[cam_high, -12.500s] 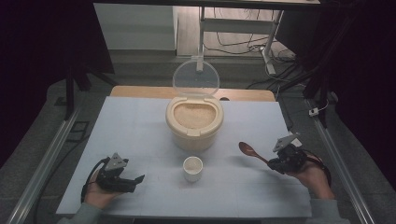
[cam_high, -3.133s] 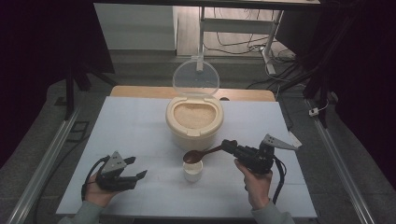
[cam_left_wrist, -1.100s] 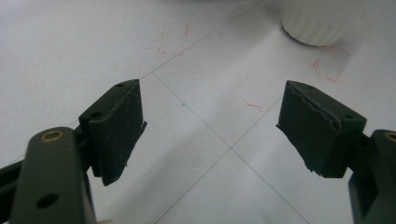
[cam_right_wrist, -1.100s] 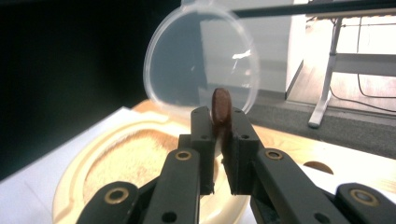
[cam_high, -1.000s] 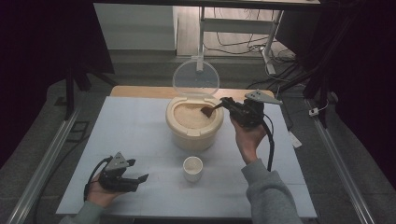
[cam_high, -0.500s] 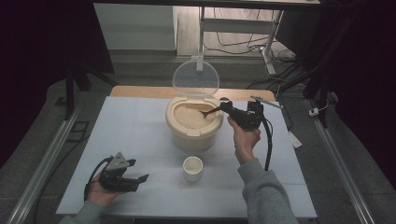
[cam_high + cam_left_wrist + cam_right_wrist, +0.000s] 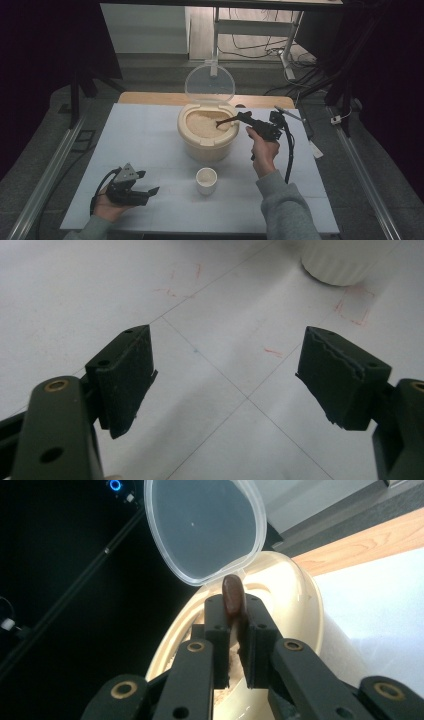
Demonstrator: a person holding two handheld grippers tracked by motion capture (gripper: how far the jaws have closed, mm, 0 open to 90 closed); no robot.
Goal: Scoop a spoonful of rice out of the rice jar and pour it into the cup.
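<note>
**pixelpeeper:** Any brand or label readable here? I get nothing. The only marks are faint red scribbles and thin pencil lines on the white table sheet [image 7: 210, 305] in the left gripper view, and none of it forms letters.

**gridline:** Same, no writing I can make out. Going left to right: the left gripper [image 7: 145, 192] sits low at the near left of the table in a hand [image 7: 107, 205], jaws spread wide with nothing between them. Its own view shows bare sheet between the pads, and the base of the small white cup [image 7: 342, 262] at the top edge.

**pixelpeeper:** The cup [image 7: 206, 180] stands near the front middle, just in front of the cream rice container [image 7: 207, 142], whose clear lid [image 7: 210, 82] is flipped up.

**gridline:** The right gripper [image 7: 246, 118] is pinched tight on a brown spoon [image 7: 225, 121], whose far end reaches over the rice. In its own view the spoon [image 7: 233, 596] sticks up between the closed jaws.

**pixelpeeper:** Room's dark; wooden tabletop edge [image 7: 150, 98] behind the sheet, metal rails either side, cables on the floor beyond.
</note>
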